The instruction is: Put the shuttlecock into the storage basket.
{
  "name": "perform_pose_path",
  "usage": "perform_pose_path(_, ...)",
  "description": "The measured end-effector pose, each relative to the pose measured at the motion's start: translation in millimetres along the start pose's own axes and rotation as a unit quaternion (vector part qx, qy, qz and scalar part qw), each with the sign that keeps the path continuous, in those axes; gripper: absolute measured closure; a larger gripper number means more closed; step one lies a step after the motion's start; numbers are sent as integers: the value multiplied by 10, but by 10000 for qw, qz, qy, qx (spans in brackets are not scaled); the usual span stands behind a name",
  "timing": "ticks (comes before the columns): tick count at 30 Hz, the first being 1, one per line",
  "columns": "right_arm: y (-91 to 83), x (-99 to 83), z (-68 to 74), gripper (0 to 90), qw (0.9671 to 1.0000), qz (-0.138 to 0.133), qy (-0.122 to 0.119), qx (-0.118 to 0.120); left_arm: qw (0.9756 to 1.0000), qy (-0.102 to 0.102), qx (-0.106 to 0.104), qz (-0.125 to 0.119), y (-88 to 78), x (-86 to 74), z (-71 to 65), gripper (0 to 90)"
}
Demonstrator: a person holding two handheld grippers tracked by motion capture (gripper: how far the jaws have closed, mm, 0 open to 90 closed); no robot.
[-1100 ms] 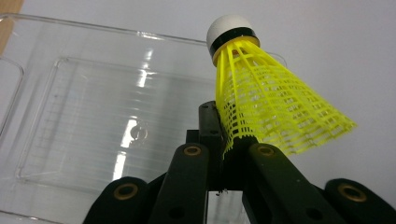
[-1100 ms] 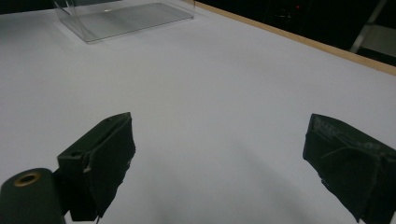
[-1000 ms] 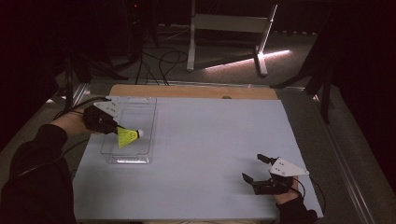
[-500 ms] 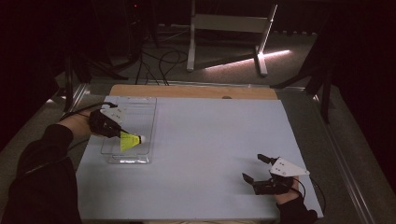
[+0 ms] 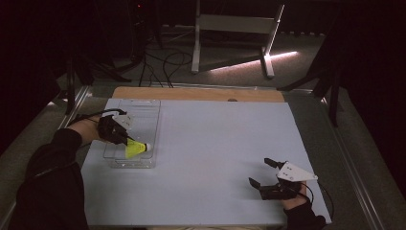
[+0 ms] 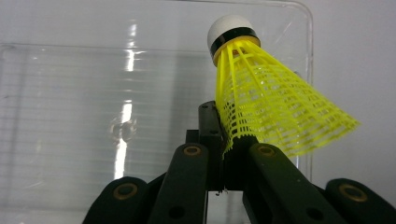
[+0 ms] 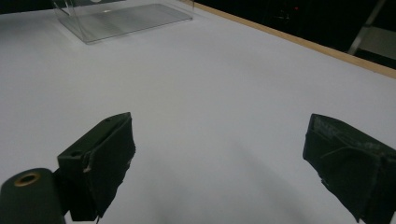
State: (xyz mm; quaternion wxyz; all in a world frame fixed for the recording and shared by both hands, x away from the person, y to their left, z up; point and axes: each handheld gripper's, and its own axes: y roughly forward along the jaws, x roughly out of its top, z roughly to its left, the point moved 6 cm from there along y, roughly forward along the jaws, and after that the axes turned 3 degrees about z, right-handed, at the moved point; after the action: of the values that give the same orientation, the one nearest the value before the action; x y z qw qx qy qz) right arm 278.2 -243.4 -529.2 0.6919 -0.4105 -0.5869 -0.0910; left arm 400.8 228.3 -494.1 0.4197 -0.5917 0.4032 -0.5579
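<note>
Left gripper held far left, jaws clamped, forearm angled inward. Right gripper rested near right, jaws spread wide.

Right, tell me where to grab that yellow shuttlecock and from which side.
Take the shuttlecock by the edge of its flared mesh skirt, coming from the open wide end with the cork pointing away. The thin mesh wall fits between shut jaws, as the left claw shows over the clear tray; the round cork would likely slip.
</note>
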Motion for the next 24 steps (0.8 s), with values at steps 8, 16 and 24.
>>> perform_pose_path(8,-1,-2,-4,88,10000,3,10,-5,9997,-173,-180,66,120,16,10,893)
perform_pose_path(16,-1,-2,-4,88,10000,6,10,-1,9982,-602,-72,34,160,26,67,819)
perform_pose_path(24,-4,0,-3,88,10000,4,7,-11,9879,-1514,260,229,120,29,150,120)
